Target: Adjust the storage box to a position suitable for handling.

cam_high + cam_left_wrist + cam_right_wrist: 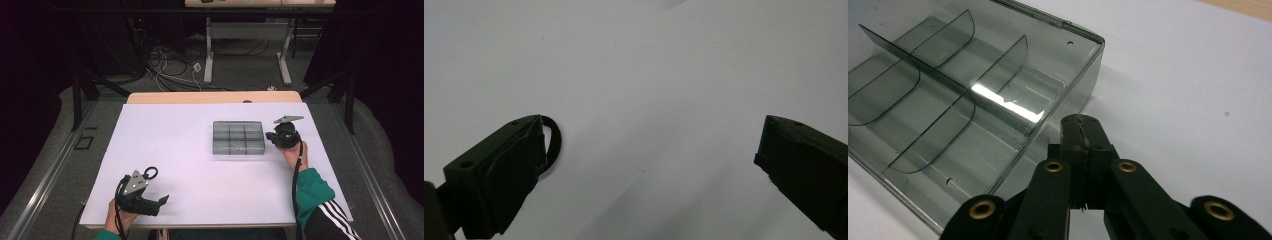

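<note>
A clear grey compartment box (238, 123) lies open on the white sheet, right of the middle. In the right gripper view its dividers and near wall (1075, 82) are close. My right gripper (270, 136) sits against the box's right side. Its jaws are shut (1081, 125), with nothing between them, and the tips are just outside the wall. I cannot tell if they touch it. My left gripper (157, 189) rests near the front left edge of the sheet. Its jaws (649, 150) stand wide open over bare white sheet, and a black cable loop (553, 145) lies by one jaw.
The white sheet (175, 150) covers a wooden table (215, 97). Beyond it stand another table's legs (209, 55), loose cables on the floor (175, 70) and dark stands at both sides. A green sleeve (312, 187) comes in at the bottom right.
</note>
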{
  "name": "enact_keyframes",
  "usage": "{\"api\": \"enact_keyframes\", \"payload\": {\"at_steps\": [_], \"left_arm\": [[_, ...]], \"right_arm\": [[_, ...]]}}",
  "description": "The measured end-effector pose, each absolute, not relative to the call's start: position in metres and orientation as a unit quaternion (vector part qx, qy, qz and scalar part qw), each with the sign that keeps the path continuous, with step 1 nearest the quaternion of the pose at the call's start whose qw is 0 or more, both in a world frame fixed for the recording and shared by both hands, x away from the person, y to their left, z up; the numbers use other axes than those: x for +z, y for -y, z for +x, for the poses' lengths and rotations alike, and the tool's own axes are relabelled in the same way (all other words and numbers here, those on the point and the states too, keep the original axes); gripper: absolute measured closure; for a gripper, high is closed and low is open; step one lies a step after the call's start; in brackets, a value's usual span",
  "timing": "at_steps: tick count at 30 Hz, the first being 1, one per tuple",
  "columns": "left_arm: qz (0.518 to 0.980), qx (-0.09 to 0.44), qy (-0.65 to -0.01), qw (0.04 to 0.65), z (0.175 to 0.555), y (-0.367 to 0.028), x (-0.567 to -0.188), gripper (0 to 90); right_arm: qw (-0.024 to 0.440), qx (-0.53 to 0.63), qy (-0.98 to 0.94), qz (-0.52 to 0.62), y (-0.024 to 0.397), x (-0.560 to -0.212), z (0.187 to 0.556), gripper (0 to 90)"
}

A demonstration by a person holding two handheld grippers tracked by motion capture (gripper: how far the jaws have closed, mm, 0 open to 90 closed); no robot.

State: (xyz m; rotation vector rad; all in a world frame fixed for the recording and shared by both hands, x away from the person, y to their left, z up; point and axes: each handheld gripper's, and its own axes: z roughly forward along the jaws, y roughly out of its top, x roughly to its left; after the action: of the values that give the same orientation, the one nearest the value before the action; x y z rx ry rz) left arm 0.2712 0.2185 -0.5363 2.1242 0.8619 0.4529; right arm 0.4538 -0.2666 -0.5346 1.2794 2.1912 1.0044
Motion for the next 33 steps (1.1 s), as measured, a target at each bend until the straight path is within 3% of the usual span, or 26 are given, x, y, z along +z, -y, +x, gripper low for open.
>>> {"api": "enact_keyframes", "payload": {"at_steps": [33], "left_arm": [[0.835, 0.183, -0.341, 0.391, 0.2709, -0.2188, -0.5349, 0.0]], "right_arm": [[0.187, 0.348, -0.782, 0.481, 0.2570, -0.5434, 0.4571, 90.0]]}}
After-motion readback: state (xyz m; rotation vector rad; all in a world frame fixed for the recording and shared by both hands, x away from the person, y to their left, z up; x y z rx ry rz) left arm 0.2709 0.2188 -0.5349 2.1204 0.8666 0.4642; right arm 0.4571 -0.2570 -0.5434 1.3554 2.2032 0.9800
